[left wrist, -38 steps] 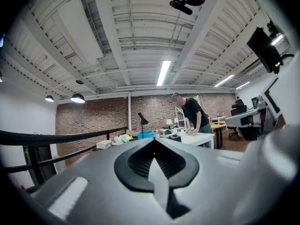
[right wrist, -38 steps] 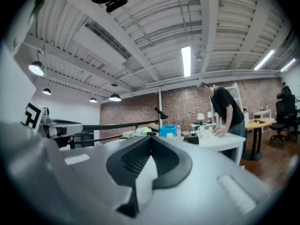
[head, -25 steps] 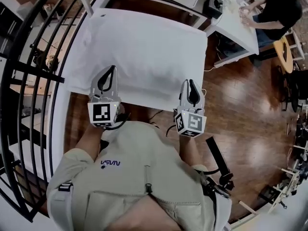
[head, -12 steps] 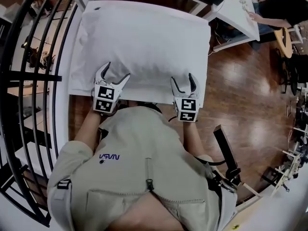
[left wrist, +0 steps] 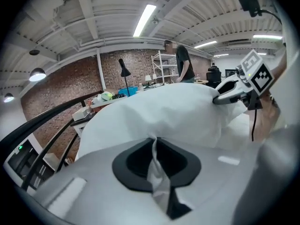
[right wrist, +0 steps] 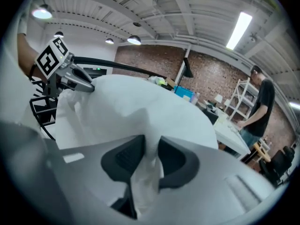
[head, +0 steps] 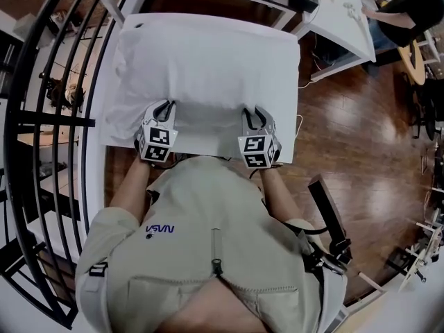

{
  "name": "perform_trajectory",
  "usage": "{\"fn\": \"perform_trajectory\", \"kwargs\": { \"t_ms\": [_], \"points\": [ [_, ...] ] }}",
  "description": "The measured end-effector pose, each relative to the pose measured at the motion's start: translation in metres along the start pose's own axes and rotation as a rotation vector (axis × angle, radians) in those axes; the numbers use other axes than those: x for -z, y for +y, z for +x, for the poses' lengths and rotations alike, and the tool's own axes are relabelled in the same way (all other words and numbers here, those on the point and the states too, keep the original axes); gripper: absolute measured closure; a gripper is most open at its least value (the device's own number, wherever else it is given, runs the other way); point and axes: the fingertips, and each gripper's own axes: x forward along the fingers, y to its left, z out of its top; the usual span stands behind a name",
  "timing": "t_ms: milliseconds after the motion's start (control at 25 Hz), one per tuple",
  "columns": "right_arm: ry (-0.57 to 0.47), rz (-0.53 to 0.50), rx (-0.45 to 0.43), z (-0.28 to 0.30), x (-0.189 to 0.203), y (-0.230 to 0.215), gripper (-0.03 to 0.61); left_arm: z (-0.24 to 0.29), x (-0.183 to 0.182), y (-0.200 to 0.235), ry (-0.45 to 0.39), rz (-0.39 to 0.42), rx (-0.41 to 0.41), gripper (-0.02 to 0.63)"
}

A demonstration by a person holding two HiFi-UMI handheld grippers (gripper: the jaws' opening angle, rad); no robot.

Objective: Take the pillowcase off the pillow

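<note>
A pillow in a white pillowcase (head: 208, 68) lies on a white table (head: 111, 139). My left gripper (head: 164, 109) is at the pillow's near edge, left of the middle. A thin fold of pillowcase (left wrist: 157, 172) runs between its pads, and my left gripper (left wrist: 153, 146) has just been closing on it. My right gripper (head: 255, 114) is at the same edge further right. Its jaws have just been closing too, onto a thicker bunch of pillowcase (right wrist: 146, 172) in my right gripper (right wrist: 149, 149). Each gripper shows in the other's view: the right gripper (left wrist: 232, 92), the left gripper (right wrist: 72, 78).
A black curved railing (head: 41, 116) runs close along the table's left side. White tables with boxes (head: 340, 19) stand behind the pillow, and a person (head: 413, 5) sits at the far right. Wood floor (head: 354, 137) lies to the right, with a black stand (head: 331, 220) near my right side.
Both grippers came down from above the pillow to its near edge. They stood wide open half a second ago and are now closed on folds of pillowcase.
</note>
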Motion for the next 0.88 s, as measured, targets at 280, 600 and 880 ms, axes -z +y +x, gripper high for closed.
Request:
{"fn": "perform_trajectory", "kwargs": {
  "t_ms": [280, 600, 880],
  "points": [
    [-0.091, 0.091, -0.052, -0.033, -0.052, -0.021, 0.568, -0.036, -0.065, 0.016, -0.041, 0.027, 0.072, 0.6],
    [-0.084, 0.189, -0.221, -0.079, -0.126, -0.067, 0.569, -0.078, -0.164, 0.037, -0.055, 0.165, 0.166, 0.6],
    [0.01, 0.3, -0.239, -0.022, -0.149, -0.104, 0.569, -0.041, -0.201, 0.066, -0.127, 0.212, 0.048, 0.559]
  ]
}}
